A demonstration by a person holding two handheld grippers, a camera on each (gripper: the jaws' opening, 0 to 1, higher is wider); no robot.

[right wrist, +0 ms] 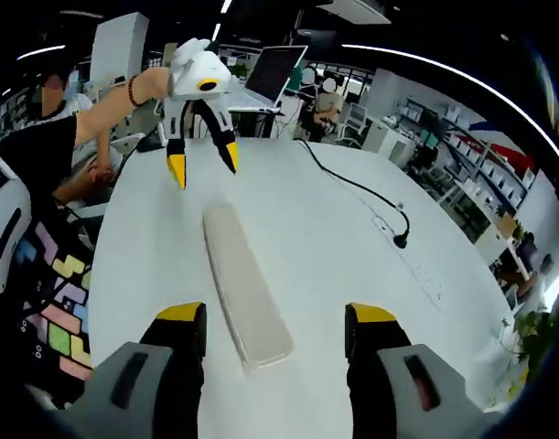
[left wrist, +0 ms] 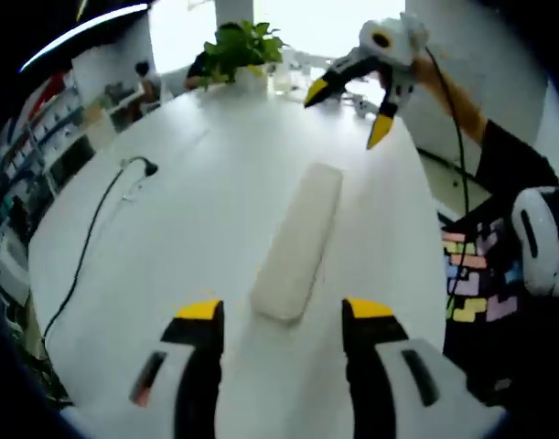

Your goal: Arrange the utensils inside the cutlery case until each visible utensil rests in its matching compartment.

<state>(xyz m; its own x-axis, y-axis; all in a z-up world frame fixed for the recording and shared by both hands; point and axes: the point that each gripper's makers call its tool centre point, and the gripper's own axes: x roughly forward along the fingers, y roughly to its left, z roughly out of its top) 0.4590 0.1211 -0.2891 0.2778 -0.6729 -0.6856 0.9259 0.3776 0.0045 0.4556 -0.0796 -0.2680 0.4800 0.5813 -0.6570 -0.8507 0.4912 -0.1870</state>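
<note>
A long, closed, off-white cutlery case [left wrist: 300, 240] lies on the white table [left wrist: 197, 210]; no utensil is outside it. My left gripper [left wrist: 284, 311] stands open just short of the case's near end, nothing between its yellow-tipped fingers. Beyond the case's far end, my right gripper [left wrist: 349, 112] hangs above the table, open. In the right gripper view the same case [right wrist: 243, 283] runs away from my open right gripper [right wrist: 275, 315], and the left gripper [right wrist: 202, 160] hovers open past its far end, held by a person's hand.
A black cable [left wrist: 87, 247] with a plug lies on the table to the left of the case; in the right gripper view the cable [right wrist: 361, 187] runs to the right. A potted plant [left wrist: 242, 50] stands at the far edge. A person's patterned sleeve [left wrist: 480, 274] is at right.
</note>
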